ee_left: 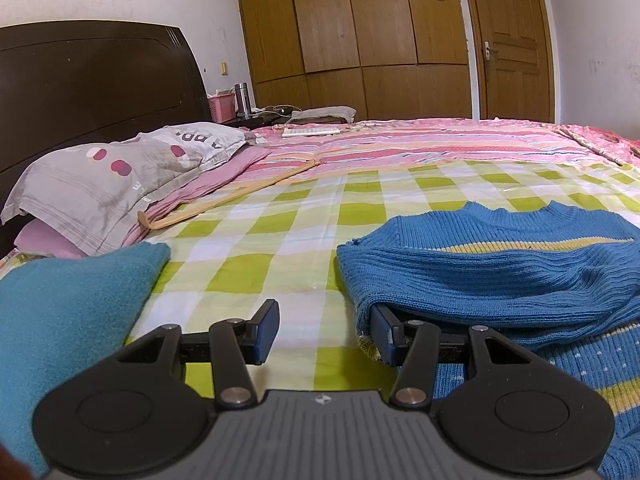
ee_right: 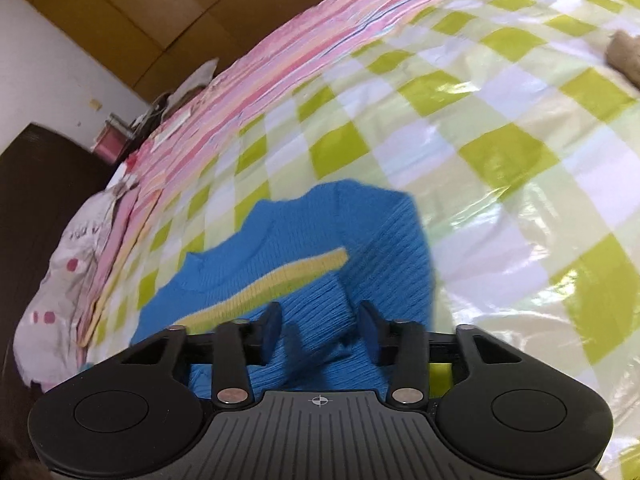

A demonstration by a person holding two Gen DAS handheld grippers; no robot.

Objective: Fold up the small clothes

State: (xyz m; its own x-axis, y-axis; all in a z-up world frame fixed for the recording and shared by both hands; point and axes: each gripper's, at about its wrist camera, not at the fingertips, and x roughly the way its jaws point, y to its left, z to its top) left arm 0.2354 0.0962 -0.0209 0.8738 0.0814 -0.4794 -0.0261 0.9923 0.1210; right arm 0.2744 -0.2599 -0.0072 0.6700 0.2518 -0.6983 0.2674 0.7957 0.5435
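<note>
A blue knit sweater with a yellow stripe lies flat on the green-checked sheet, its collar pointing away. One sleeve is folded across its body. My left gripper is open at the sweater's left edge. Its right finger is tucked under the folded knit, and only sheet lies between the pads. In the right wrist view the sweater lies below, and a folded blue sleeve rests between the fingers of my right gripper. Those jaws stand apart with gaps beside the sleeve, so it is open.
A folded teal cloth lies at the near left. Behind it are a grey pillow, a wooden hanger and a dark headboard. A pink striped quilt covers the far bed. A tan object sits at the far right.
</note>
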